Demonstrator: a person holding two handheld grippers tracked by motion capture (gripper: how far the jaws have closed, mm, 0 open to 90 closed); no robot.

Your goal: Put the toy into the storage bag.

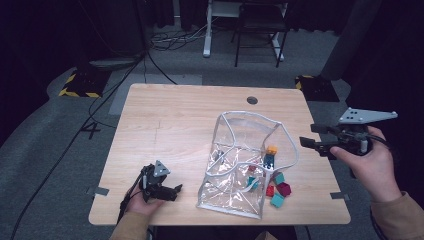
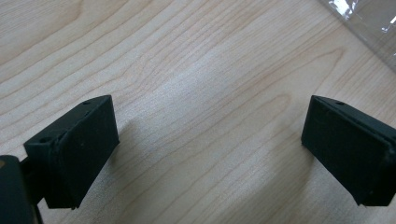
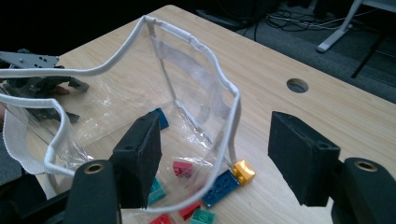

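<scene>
Fingers of both grippers apart, empty; clear pouch (image 1: 240,165) white-trimmed, mouth gaping, coloured bricks (image 1: 276,190) inside and beside.

Clear bag (image 2: 369,23) cut off at top-right corner in left gripper view; bricks (image 1: 276,192) too small.

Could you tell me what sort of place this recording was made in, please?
Probably a lab or studio set up for recording: a light wooden table with a round cable hole stands on grey carpet, with black cables and yellow-and-black hazard tape before dark curtains.
</scene>
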